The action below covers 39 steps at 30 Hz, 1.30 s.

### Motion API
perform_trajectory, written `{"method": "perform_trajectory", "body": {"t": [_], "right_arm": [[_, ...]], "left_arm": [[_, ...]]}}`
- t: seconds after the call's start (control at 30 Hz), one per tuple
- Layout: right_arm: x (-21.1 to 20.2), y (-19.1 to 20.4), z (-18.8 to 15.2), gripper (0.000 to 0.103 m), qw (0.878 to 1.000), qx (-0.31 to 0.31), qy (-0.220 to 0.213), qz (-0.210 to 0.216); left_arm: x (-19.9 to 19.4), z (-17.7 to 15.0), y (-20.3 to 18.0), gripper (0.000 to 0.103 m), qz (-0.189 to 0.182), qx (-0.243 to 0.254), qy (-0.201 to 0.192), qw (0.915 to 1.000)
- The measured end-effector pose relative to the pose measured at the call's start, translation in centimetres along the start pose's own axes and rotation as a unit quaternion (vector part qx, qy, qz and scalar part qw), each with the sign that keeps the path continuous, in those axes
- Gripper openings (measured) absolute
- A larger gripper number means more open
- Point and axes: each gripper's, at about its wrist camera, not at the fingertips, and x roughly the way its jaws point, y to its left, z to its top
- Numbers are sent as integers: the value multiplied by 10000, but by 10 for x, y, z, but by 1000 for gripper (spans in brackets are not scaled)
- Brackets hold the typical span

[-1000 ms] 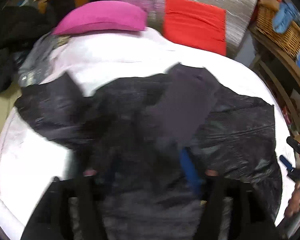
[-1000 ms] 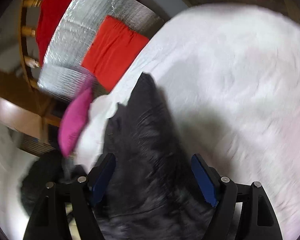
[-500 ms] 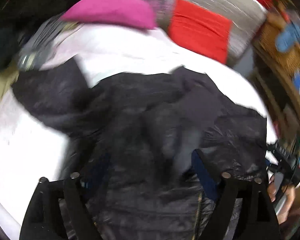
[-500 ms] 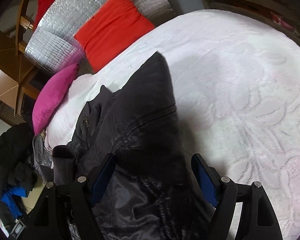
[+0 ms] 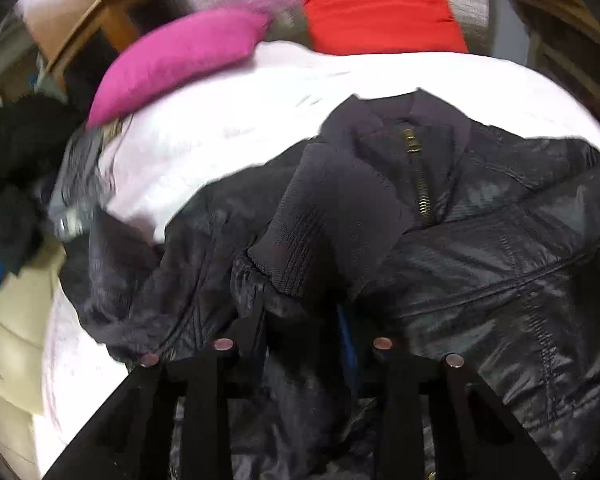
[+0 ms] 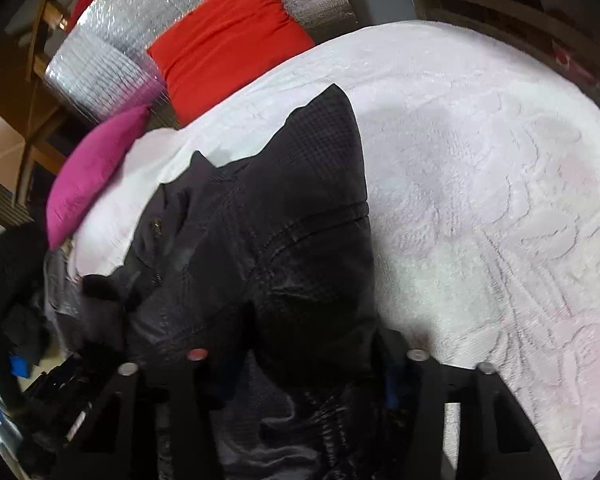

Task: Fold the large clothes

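Note:
A shiny black jacket [image 5: 500, 264] with a brass zip [image 5: 418, 176] and ribbed cuffs lies crumpled on a white bedspread [image 5: 260, 92]. My left gripper [image 5: 304, 320] is shut on the jacket's fabric near a ribbed cuff [image 5: 324, 236]; only a sliver of a blue pad shows. In the right wrist view the jacket [image 6: 300, 240] runs up the bedspread [image 6: 480, 200] to a pointed end. My right gripper [image 6: 304, 356] has jacket fabric bunched between its fingers, which hides the pads.
A magenta pillow [image 5: 180, 56] and a red cushion [image 5: 376, 4] lie at the bed's head against a silver foil panel [image 6: 112, 60]. Dark clothes [image 5: 12, 168] are heaped to the left, by wooden furniture [image 5: 112, 12].
Both grippers have closed in on the jacket; their blue pads, wide apart before, are now buried in fabric. The left view has moved closer, towards the collar and zip.

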Motion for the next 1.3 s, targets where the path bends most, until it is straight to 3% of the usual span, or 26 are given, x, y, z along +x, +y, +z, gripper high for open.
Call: {"method": "perform_trajectory", "body": {"t": [0.1,0.23,0.3,0.37,0.47,0.57,0.6,0.63,0.67,0.8,0.87,0.93,1.0,1.07,1.17,1.23,1.3], "right_arm": [[-6,-3,0,36,9999,-34,-105,-112],[-21,-18,3,25,9990,89,-378,-242],[-21,-27,4,23,9981,182,-397,-441],[-22,-37,5,23,9971,239,-418,-583],[-23,-46,6,24,9984,423,-277,-248],[-27,-40,4,30,9989,420,-211,-60],[-29,-38,3,40,9990,403,-188,-60],[-30,-37,3,63,9991,401,-159,-25],[-31,-37,2,72,9990,416,-152,19],[-49,-43,3,74,9974,599,-408,35],[-59,-50,6,74,9948,779,-648,-28],[-75,-59,9,74,9903,958,-1005,-9],[-87,-59,8,72,9872,935,-1279,180],[-94,-54,8,65,9857,808,-1433,375],[-89,-39,7,59,9872,574,-1240,821],[-80,-26,4,49,9888,393,-998,1036],[-69,-6,-3,39,9900,123,-701,1215]], "left_arm": [[-12,-8,28,28,-501,-270,-134,9983],[-24,-28,77,31,-1564,-757,-90,9847],[-26,-42,97,31,-1339,-919,-102,9867],[-22,-56,115,42,-1051,-1018,-76,9892],[-7,-76,135,46,-1041,-1292,234,9859],[3,-83,142,55,-1240,-1591,572,9778],[5,-84,143,68,-1366,-1735,636,9732],[6,-83,143,78,-1439,-1832,663,9702],[7,-83,143,79,-1533,-1936,669,9667],[20,-73,136,79,-1640,-2037,719,9625],[28,-67,134,73,-1607,-2077,669,9626],[29,-67,137,35,-1568,-2010,630,9649],[28,-62,133,14,-1270,-1839,502,9734],[19,-58,130,12,-1125,-1684,189,9791],[-3,-53,128,12,-679,-1362,-285,9879],[-8,-52,131,11,-391,-1295,-371,9901],[-2,-54,135,12,-363,-1270,-289,9908]]}}
